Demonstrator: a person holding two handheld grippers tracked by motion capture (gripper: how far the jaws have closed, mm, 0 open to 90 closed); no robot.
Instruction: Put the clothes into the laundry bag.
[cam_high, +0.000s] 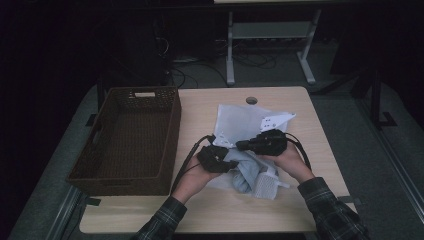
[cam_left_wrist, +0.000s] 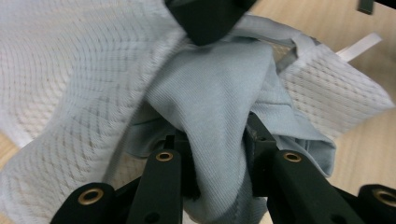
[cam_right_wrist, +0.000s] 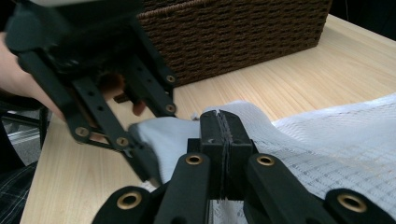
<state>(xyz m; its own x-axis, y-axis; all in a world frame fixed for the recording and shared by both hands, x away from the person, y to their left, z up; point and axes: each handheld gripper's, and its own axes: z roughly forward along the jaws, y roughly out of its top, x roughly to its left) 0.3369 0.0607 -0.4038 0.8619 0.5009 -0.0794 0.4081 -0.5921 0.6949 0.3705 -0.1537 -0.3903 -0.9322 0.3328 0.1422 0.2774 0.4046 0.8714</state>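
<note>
- Garment, pale grey-white with mesh panels, lies crumpled on the worktop directly under and between both claws, part of it spread flat beyond them.
- Left claw: jaws closed on a thick fold of the smooth grey fabric; in the left gripper view the cloth bulges out between the pads.
- Right claw: jaws pressed fully together, with a thin edge of cloth pinched in the seam between them.
- The two claws sit close, the right tip just beyond the left.
- Wicker basket stands open to the far side of the left claw, nothing visible inside.
- Step in hand, by my reading: gathering or folding the garment, both grips set.
- Next move likely calls for keeping both grips firm and drawing the claws apart to tension the cloth, or lifting together toward the basket; the thin right pinch may slip.
</note>
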